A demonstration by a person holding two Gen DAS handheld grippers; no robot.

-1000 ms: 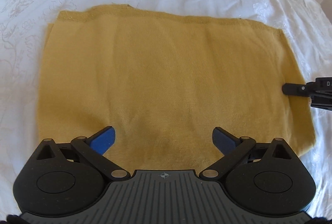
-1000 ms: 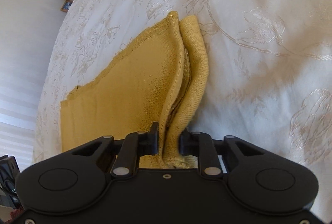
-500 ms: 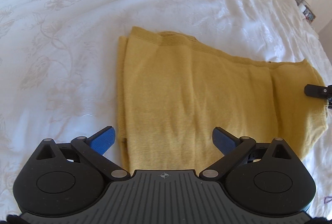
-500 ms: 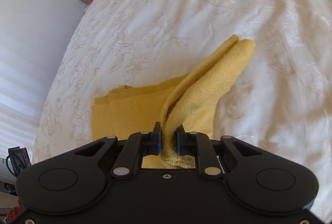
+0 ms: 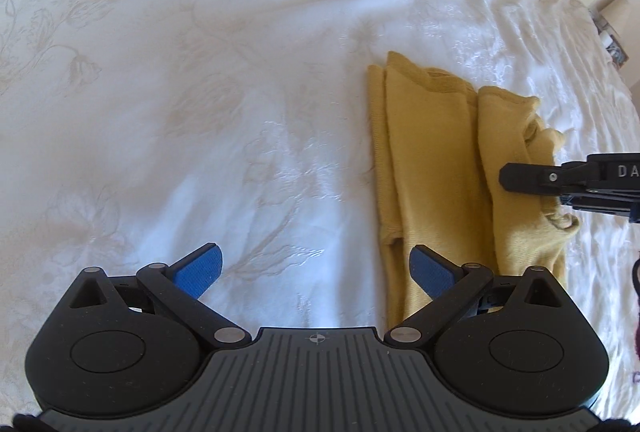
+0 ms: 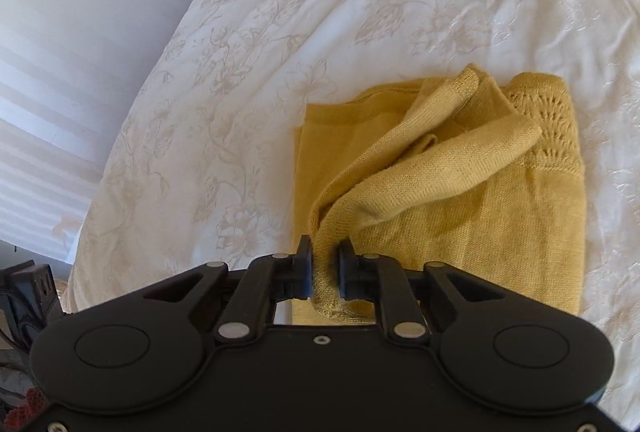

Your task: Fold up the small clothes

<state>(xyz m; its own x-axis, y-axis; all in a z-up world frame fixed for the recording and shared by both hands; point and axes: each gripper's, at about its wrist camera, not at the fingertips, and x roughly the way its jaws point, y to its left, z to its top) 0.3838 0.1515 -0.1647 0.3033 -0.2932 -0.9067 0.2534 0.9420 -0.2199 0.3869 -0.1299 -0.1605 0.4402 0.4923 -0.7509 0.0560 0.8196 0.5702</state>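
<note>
A yellow knit garment [image 6: 460, 191] is lain half-folded on the bed [image 6: 280, 31], one edge clamped in the right claw [image 6: 325, 274]; the left claw [image 5: 316, 268] is held apart, empty. The fold could be dragged askew if that bunched edge is pulled unevenly

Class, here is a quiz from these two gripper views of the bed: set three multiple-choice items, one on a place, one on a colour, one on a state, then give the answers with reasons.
1. Where does the garment lie?
A. on a white bedspread
B. in a basket
C. on a wooden floor

2. What colour is the garment?
A. navy
B. mustard yellow
C. red

3. What is the right gripper doing?
A. standing wide open
B. pinching the garment
C. holding a hanger

Answers:
1 A: the garment lies on the bedspread.
2 B: the knit is yellow throughout.
3 B: the right gripper has fabric between its pads.
</note>
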